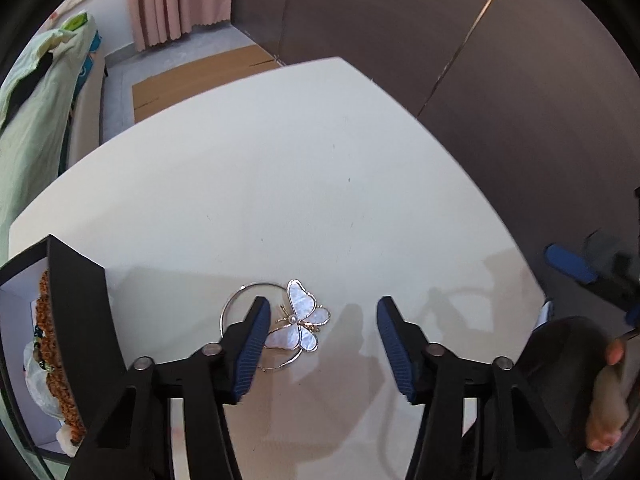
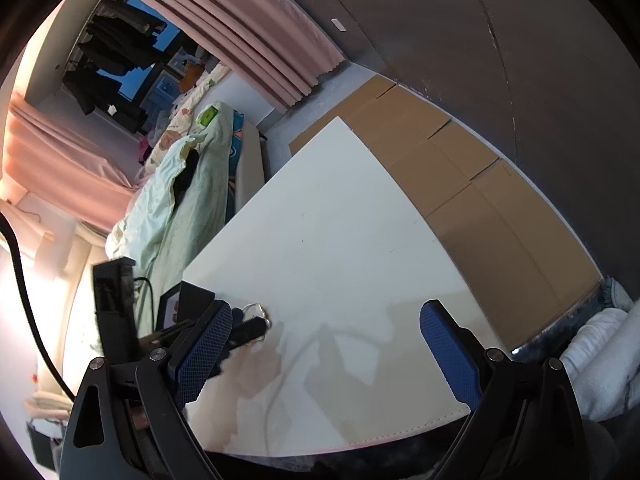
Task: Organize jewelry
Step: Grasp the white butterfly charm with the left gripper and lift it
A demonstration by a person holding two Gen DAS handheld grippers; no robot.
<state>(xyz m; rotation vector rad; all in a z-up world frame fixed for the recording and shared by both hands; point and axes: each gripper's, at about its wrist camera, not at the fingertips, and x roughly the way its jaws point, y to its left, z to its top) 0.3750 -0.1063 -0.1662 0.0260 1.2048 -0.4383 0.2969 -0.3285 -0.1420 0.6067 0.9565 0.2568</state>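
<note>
A thin gold bangle with a white mother-of-pearl butterfly (image 1: 300, 320) lies on the white table (image 1: 320, 160). My left gripper (image 1: 323, 304) points down over it, jaws apart. The left finger (image 1: 252, 340) covers part of the ring, and the butterfly lies just inside that finger, with the right pad well away from it. A black box (image 1: 80, 300) at the left holds an orange beaded bracelet (image 1: 46, 340). My right gripper (image 2: 326, 308) hangs open over bare table (image 2: 340, 220) with nothing between its fingers. In the right wrist view the bangle's ring (image 2: 258, 310) shows beside the left gripper's fingertips (image 2: 248, 328).
The right gripper's blue finger (image 1: 568, 264) and a person's hand (image 1: 608, 392) sit at the right edge. A bed with a green blanket (image 2: 180, 200), pink curtains (image 2: 260, 40), flattened cardboard (image 2: 480, 200) on the floor and a dark wall (image 1: 480, 80) surround the table.
</note>
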